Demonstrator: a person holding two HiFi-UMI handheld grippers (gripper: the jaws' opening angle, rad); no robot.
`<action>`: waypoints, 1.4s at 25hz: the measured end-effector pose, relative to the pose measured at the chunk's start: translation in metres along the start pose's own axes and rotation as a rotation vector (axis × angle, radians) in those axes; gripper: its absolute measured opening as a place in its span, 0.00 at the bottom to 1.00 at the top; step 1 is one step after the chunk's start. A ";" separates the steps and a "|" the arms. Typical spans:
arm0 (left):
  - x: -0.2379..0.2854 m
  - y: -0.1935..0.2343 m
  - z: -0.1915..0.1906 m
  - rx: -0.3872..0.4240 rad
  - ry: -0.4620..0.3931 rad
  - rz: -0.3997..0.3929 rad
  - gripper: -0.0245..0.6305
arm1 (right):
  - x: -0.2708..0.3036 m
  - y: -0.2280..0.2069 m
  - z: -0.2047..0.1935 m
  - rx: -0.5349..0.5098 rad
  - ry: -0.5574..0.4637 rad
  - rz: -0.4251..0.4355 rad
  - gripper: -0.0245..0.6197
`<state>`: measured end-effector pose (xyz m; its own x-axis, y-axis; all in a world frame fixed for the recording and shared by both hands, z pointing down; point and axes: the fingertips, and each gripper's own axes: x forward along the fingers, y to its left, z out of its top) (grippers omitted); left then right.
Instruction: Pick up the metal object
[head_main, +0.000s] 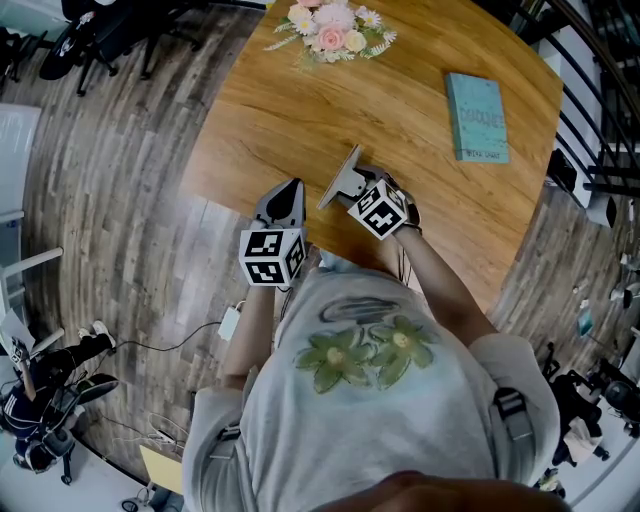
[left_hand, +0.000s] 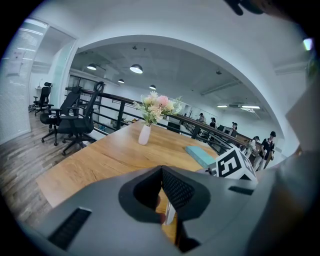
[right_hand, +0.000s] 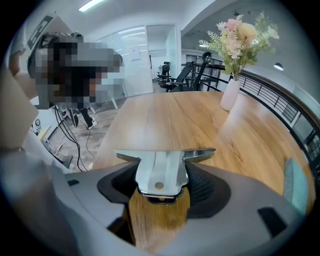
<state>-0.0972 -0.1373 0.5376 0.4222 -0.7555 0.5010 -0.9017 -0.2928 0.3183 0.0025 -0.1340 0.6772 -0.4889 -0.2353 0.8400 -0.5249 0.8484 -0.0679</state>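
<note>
Wood-grain table (head_main: 330, 120) | right tool (right_hand: 160, 192) clamped on shiny flat T-shaped metal object (right_hand: 161, 161) | left tool (left_hand: 162, 175) jaws together, empty

We see the right tool (right_hand: 161, 189) gripping the metal object (right_hand: 160, 162) over the tabletop (right_hand: 170, 117), a flower vase (right_hand: 230, 95) farther across.

pale grey short-sleeved shirt (head_main: 430, 440) with two green flowers (head_main: 365, 355) — grey buckled straps (head_main: 508, 412) at both shoulders.

A wooden table (head_main: 380, 130) held a vase of flowers (head_main: 333, 30) at twelve o'clock and a teal book (head_main: 477, 116) at two o'clock.
</note>
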 end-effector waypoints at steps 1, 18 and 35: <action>-0.001 0.000 0.000 0.001 0.000 0.000 0.05 | -0.002 0.000 0.001 -0.001 -0.004 -0.002 0.49; -0.016 0.000 0.003 0.013 -0.026 0.017 0.05 | -0.038 0.008 0.028 -0.030 -0.087 -0.034 0.49; -0.028 0.000 0.011 0.029 -0.067 0.030 0.05 | -0.079 0.015 0.053 -0.048 -0.177 -0.067 0.49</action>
<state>-0.1103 -0.1221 0.5150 0.3887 -0.8016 0.4543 -0.9165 -0.2858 0.2799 -0.0038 -0.1279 0.5815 -0.5709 -0.3685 0.7337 -0.5288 0.8486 0.0147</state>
